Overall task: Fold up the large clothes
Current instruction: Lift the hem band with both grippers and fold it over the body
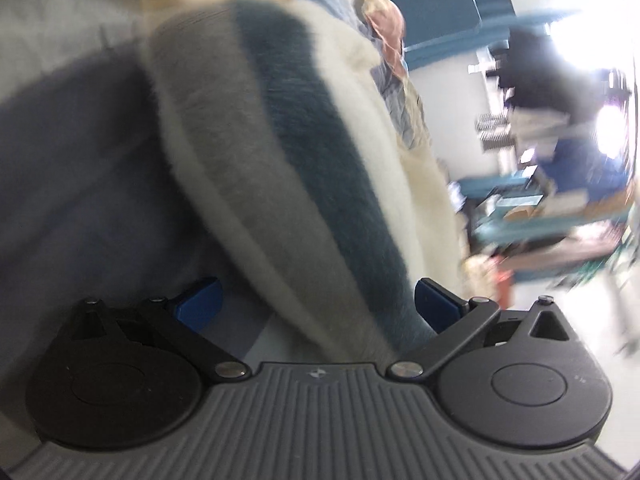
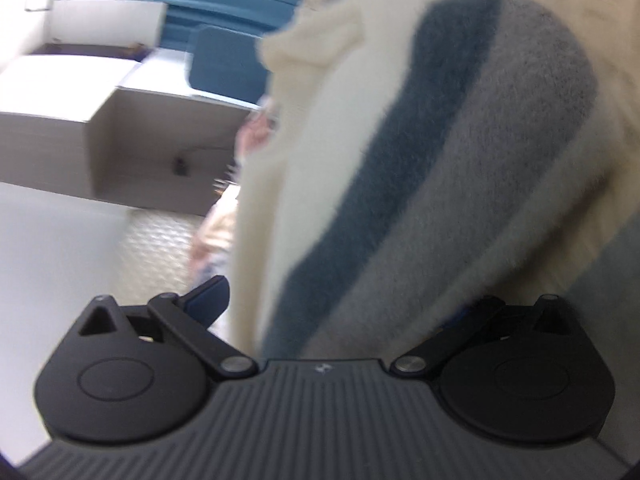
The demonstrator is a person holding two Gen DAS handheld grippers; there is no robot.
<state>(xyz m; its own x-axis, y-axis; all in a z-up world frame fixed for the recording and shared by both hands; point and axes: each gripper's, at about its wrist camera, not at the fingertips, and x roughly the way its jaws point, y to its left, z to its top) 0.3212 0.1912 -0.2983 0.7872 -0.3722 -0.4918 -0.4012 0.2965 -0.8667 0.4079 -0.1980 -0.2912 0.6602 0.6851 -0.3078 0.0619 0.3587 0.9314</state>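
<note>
My left hand-held gripper point(image 1: 316, 304): blue pads set wide, a thick fold of the sweater point(image 1: 280, 160) bunched between them. Whether the pads point(image 1: 434, 306) actually pinch the cloth I cannot tell; the fabric fills the gap and hides the contact.

My right hand-held gripper point(image 2: 336, 304): one blue pad point(image 2: 210, 300) shows, standing clear to the side of the cloth; the other is buried under the knit. Grip here also cannot be told.

The sweater point(image 2: 400, 180) is fuzzy, brushed knit, soft-edged. Broad bands run side by side: cream, dark teal, grey, then a pale cream border. It lies right against both grippers and rises away from them as a rounded, draped fold, its long axis following the stripes, slanting up to a curved top edge.

Beyond the sweater in the left view: a heap of other clothes point(image 1: 384, 40), pale blue and pink, blurred. Beside the sweater in the right view: pale box-like furniture point(image 2: 120, 140), also blurred.
</note>
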